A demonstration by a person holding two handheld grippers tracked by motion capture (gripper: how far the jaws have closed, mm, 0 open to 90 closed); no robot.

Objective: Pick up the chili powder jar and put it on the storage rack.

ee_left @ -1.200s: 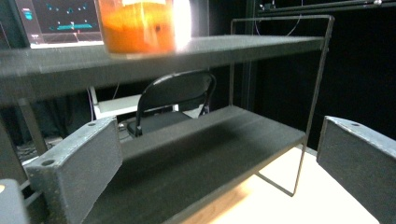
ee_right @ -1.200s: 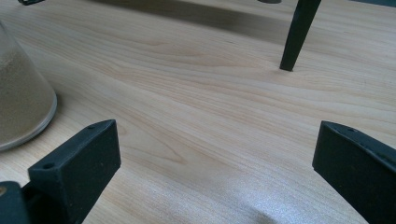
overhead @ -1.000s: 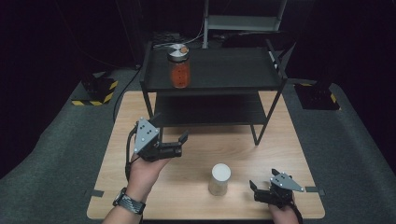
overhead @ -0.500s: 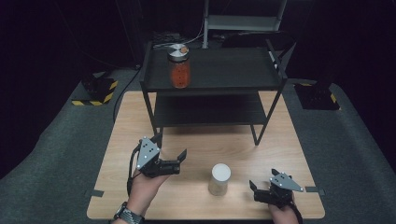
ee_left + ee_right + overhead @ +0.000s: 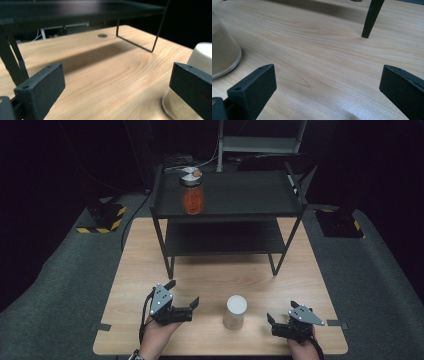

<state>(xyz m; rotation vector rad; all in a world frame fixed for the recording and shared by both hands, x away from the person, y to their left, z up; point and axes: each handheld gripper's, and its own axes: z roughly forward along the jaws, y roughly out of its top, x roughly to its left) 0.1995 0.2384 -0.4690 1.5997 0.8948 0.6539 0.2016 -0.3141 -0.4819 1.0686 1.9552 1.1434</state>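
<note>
Jar (image 5: 235,311): white lid, sandy contents, upright between both grippers; fingers spread wide.

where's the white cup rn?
High view: white cup stands on the table's near edge, between left gripper and right gripper.

Black tongs (image 5: 183,294) with blocky screw-holed jaws, grey three-cornered top plates, black cables, a wristband.

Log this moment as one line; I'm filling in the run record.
left gripper: open, beside white-lidded jar | right gripper: open, on table | red jar: top of black shelf
</note>
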